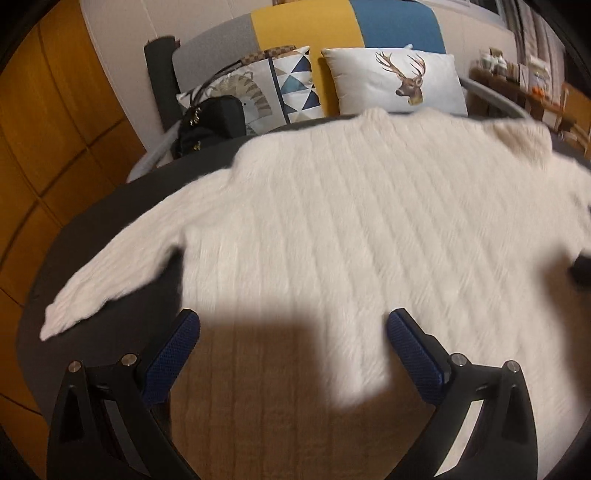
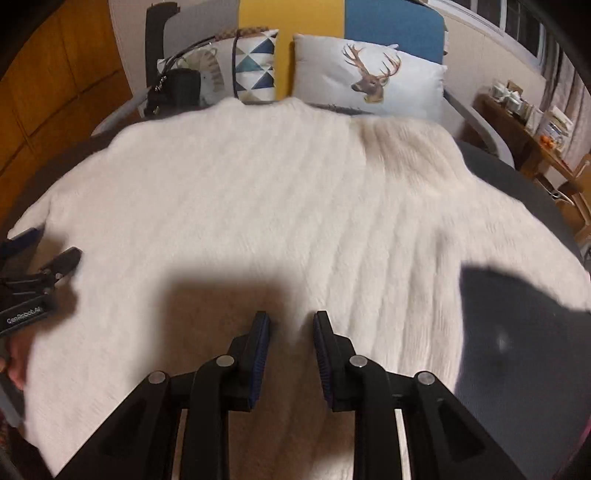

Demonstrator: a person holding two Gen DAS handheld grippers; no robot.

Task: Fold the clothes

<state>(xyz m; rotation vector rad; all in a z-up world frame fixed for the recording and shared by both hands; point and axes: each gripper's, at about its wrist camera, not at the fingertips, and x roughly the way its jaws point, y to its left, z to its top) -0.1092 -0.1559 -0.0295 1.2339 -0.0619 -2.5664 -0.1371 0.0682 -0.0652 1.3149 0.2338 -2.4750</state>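
1. Ahead of both jaws, a white sweater is spread flat on the bed, collar farthest away.
2. Wide-open jaws are shown on the left gripper, nearest the left sleeve.
3. Narrowly parted, empty jaws are shown on the right gripper, over the hem.

Bedroom surroundings: pillows, bag, headboard and side furniture.

At top centre a white deer pillow leans against a headboard panelled in grey, yellow and blue; to its left sits a pillow with blue triangles beside a zebra-print one. A black bag with thin straps rests at the upper left, next to a dark upright post. Orange wooden cabinet doors fill the left edge. At the upper right a wooden side table carries white cups, small boxes and orange items, too small to identify further. The dark bed cover shows at left.
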